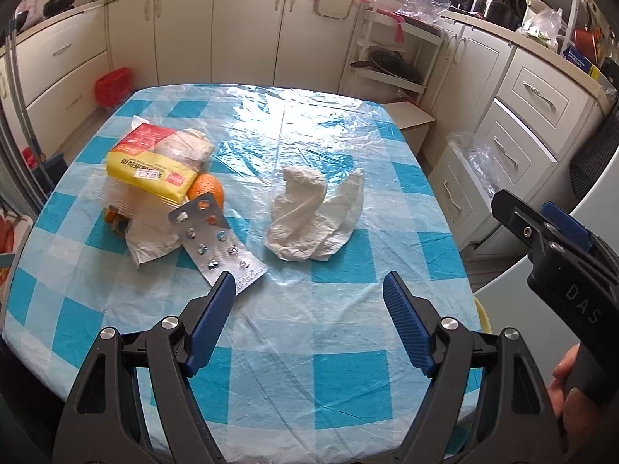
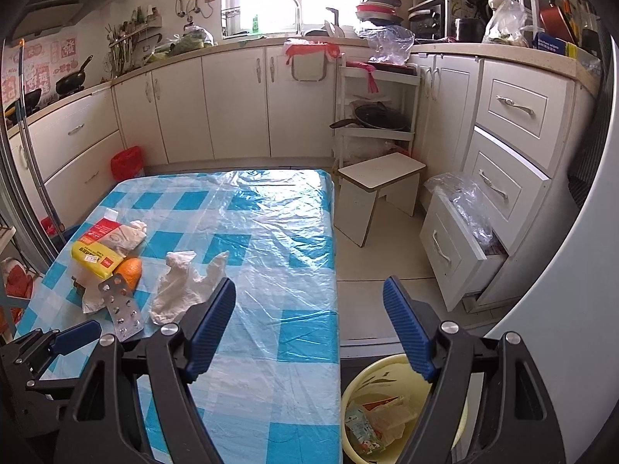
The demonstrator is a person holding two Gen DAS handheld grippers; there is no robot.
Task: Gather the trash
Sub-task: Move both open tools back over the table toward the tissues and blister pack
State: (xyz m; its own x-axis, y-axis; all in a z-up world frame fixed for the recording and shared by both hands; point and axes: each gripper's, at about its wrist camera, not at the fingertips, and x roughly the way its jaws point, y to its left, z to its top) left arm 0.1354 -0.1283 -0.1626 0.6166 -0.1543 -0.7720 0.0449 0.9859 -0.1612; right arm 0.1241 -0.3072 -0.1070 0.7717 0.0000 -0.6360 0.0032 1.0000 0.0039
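- Trash on the table (image 1: pixel 321 309) is what both claws face; the nearest piece to the left claw (image 1: pixel 309 290) is the blister pack (image 1: pixel 218 243), the landmark for what follows.
- The left claw stands wide apart with nothing between its pads; its left fingertip (image 1: pixel 224 284) sits right at the pack's near end, whether touching I cannot tell.
- The pack's long axis runs from that near end away and to the left, and its far end leans up against the orange (image 1: pixel 211 189).
- To the right of the pack, apart from it, lies the crumpled tissue (image 1: pixel 309 216), ahead of the left claw's open gap.
- Behind the pack, the yellow tissue packet (image 1: pixel 154 166) rests on the orange and other wrappers.
- The right claw (image 2: pixel 309 294) is also spread and empty, hanging over the table's right edge, farther from the pack than the left one.
- Below it, on the floor, the yellow bin (image 2: pixel 348 390) already holds wrappers.
- My judgement: the left claw is better placed for either pack or tissue.
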